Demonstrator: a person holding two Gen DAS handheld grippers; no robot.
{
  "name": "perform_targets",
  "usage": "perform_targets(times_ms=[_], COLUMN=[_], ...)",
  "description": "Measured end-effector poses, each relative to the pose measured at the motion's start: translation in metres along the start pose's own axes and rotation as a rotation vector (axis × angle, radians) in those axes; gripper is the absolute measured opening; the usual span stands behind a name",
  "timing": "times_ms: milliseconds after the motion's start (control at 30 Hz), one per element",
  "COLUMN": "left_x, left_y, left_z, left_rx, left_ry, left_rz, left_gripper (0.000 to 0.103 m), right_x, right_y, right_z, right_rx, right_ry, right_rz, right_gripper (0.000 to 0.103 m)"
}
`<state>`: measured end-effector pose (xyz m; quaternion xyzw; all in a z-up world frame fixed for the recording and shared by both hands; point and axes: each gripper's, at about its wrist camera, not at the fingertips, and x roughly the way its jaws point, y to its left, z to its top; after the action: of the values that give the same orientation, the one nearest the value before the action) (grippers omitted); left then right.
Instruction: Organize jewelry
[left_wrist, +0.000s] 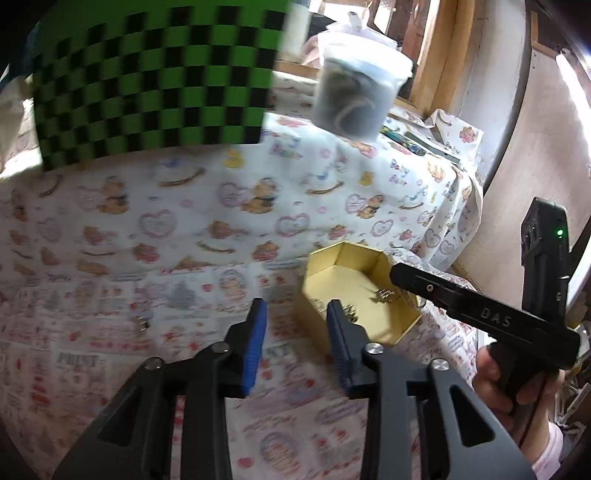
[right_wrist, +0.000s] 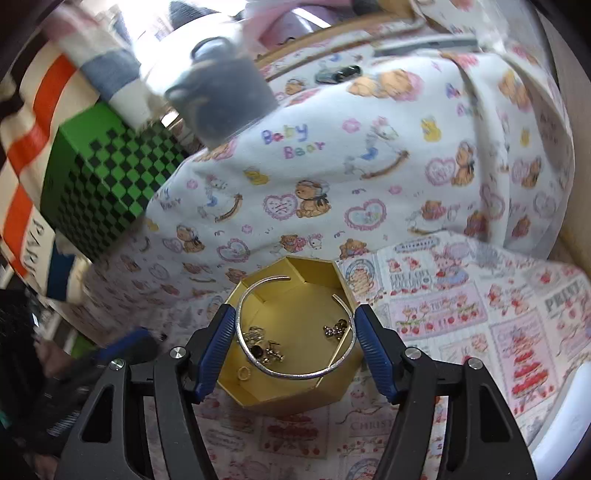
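— See the right claw (right_wrist: 295, 343)? It has that silver cuff bangle (right_wrist: 295, 374) pinched across its width, one blue pad on each side, right over the gold hexagonal box (right_wrist: 295, 402).

— So it's gripping it, not just framing it?

— Looks like the pads press on it, yes. The jaws stand fairly wide only because the bangle is wide. The open gap of the cuff faces away, toward the box's far wall.

— How will it handle?

— Light, stiff, and slick, I'd guess. A thin polished band can twist or skate out of ribbed pads, and squeezing across the open ends may spring it a little. Holding at the closed curve would be steadier.

— And the left claw (left_wrist: 295, 306)?

— Partly open, nothing between its pads, hovering beside the box. There's a small gold piece (left_wrist: 142, 324) lying on the printed cloth (left_wrist: 184, 240) over the surface, near its left pad. Small earrings (right_wrist: 266, 347) already sit in the box.
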<state>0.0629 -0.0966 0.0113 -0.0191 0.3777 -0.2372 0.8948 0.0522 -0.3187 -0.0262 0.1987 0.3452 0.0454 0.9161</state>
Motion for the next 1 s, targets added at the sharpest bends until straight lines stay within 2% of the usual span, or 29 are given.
perform_targets(times_ms=[233, 400, 600, 700, 800, 1000], left_x=[-0.015, -0.007, -0.01, -0.016, -0.022, -0.035], left_y=[0.044, 0.066, 0.076, 0.072, 0.071, 0.073], left_z=[-0.011, -0.022, -0.025, -0.025, -0.025, -0.024], left_rx=[-0.08, -0.127, -0.151, -0.116, -0.107, -0.104], left_ry=[-0.034, -0.008, -0.016, -0.043, -0.06, -0.109], left_rz=[0.03, 0.047, 0.056, 0.091, 0.093, 0.126], left_gripper=[0.033, 0.033, 0.033, 0.033, 0.033, 0.036], right_x=[0.0, 0.001, -0.002, -0.002, -0.002, -0.014], right_y=[0.001, 0.001, 0.01, 0.011, 0.009, 0.013], right_z=[0.0, -0.001, -0.003, -0.004, -0.004, -0.004], right_rx=[-0.016, -0.025, -0.062, -0.065, -0.055, -0.069], right_ry=[-0.021, -0.02, -0.023, -0.021, -0.019, -0.064], right_rz=[-0.042, -0.029, 0.001, -0.004, -0.008, -0.038], right_gripper=[0.069, 0.069, 0.069, 0.069, 0.069, 0.069])
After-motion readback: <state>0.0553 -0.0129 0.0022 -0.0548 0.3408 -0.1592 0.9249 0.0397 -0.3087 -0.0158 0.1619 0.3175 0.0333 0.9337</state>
